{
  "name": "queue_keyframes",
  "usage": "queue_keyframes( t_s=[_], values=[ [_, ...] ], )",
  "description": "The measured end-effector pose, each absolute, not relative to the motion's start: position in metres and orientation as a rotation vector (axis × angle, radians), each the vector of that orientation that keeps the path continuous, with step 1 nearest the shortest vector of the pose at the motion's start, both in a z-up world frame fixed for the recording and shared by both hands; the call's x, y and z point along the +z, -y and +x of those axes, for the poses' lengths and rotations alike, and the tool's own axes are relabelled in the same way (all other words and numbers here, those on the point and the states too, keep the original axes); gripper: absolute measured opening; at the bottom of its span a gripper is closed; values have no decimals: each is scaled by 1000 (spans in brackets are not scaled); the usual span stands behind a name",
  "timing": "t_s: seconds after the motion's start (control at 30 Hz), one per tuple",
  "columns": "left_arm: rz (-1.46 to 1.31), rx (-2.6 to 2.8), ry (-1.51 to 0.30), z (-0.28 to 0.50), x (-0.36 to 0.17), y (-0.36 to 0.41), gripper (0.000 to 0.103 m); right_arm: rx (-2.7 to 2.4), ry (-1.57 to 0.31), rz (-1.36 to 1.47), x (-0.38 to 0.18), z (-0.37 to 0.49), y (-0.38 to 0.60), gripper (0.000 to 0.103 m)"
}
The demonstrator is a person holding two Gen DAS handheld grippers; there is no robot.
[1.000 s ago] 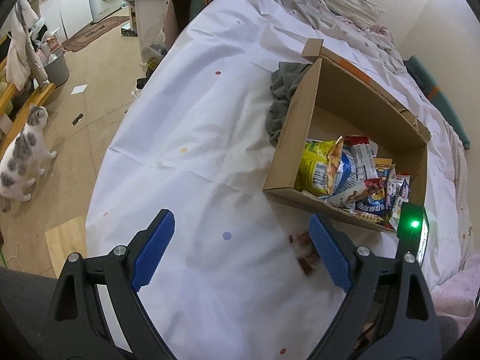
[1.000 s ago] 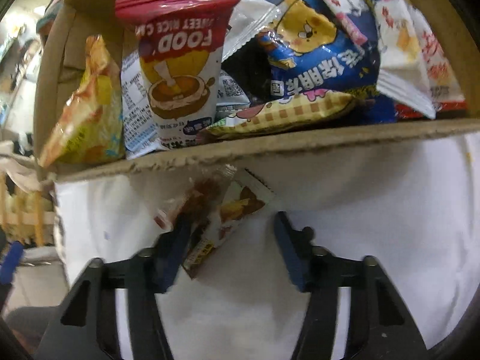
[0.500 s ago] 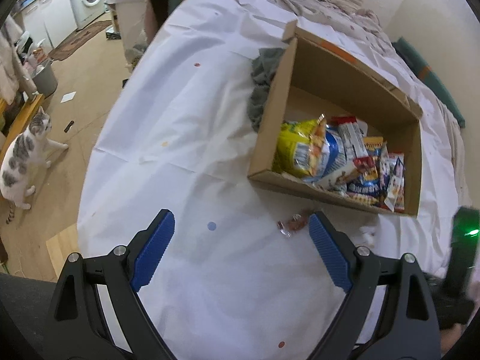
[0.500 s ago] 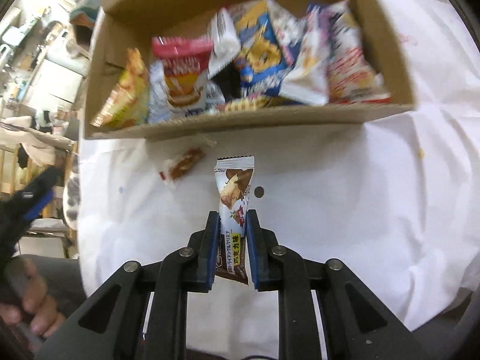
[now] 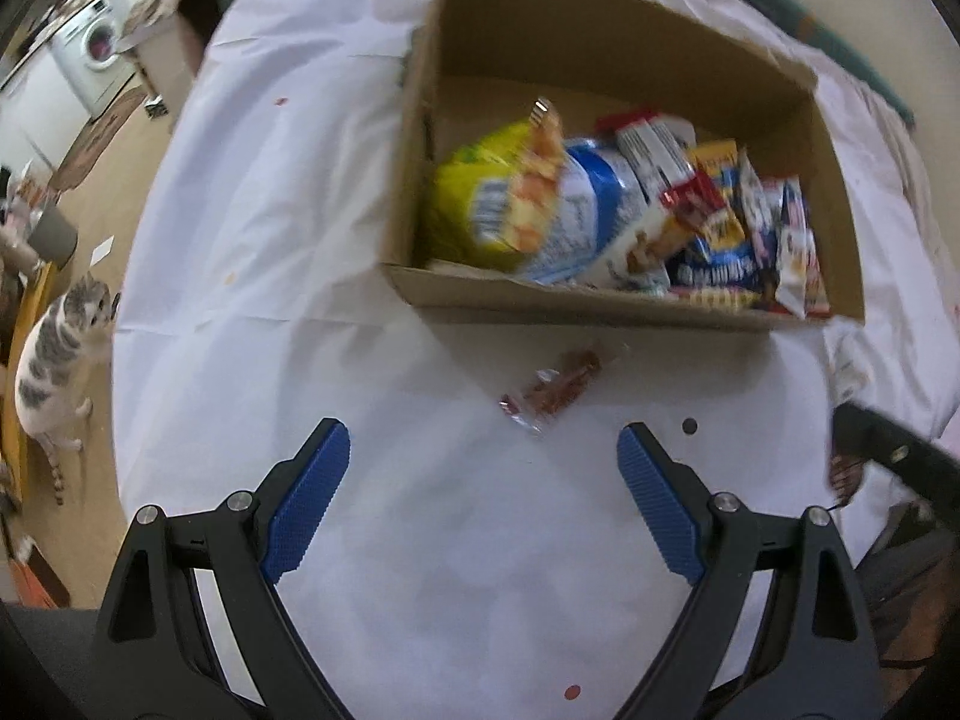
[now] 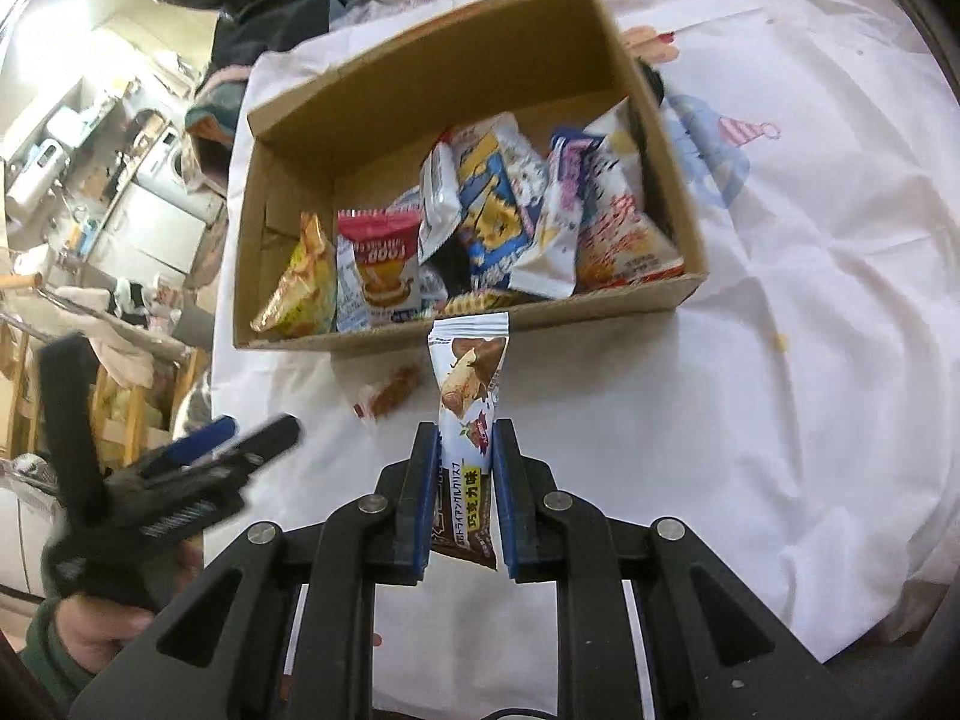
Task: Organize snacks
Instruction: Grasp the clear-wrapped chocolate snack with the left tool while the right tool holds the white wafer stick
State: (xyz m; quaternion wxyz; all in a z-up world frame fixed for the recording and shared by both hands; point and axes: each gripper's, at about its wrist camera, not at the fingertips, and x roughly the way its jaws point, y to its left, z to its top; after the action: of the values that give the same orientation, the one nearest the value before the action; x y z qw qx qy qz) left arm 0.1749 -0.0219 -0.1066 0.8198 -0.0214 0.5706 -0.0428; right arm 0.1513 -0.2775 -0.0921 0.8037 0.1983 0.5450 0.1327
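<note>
My right gripper (image 6: pixel 463 441) is shut on a brown-and-white chocolate snack bar (image 6: pixel 468 384) and holds it upright above the white sheet, just in front of the cardboard box (image 6: pixel 660 168). The box holds several snack packets (image 6: pixel 510 222). A small clear packet of reddish snacks (image 6: pixel 390 396) lies on the sheet before the box; it also shows in the left wrist view (image 5: pixel 552 390). My left gripper (image 5: pixel 483 456) is open and empty, above the sheet just short of that packet. It shows from the side in the right wrist view (image 6: pixel 240 438).
The box (image 5: pixel 414 138) stands on a bed covered by a white sheet (image 5: pixel 270 228). A grey-and-white cat (image 5: pixel 54 354) stands on the floor at the left. A washing machine (image 5: pixel 96 48) is at the far left. The right gripper's edge (image 5: pixel 888 456) shows at the right.
My right gripper has closed on the chocolate bar and lifted it back from the box. My left gripper has moved closer to the box and the small reddish packet.
</note>
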Motion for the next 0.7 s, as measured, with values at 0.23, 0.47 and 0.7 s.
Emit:
queue_keyframes(
  t_s=[0.23, 0.47, 0.7],
  values=[
    [36, -160, -1250, 193, -127, 57, 89, 253, -1157, 499, -94, 155, 298, 18],
    [96, -231, -1264, 220, -150, 81, 76, 252, -1121, 501, -86, 156, 300, 18],
    [121, -255, -1293, 230, -165, 86, 64, 239, -1121, 492, -86, 157, 300, 19]
  ],
)
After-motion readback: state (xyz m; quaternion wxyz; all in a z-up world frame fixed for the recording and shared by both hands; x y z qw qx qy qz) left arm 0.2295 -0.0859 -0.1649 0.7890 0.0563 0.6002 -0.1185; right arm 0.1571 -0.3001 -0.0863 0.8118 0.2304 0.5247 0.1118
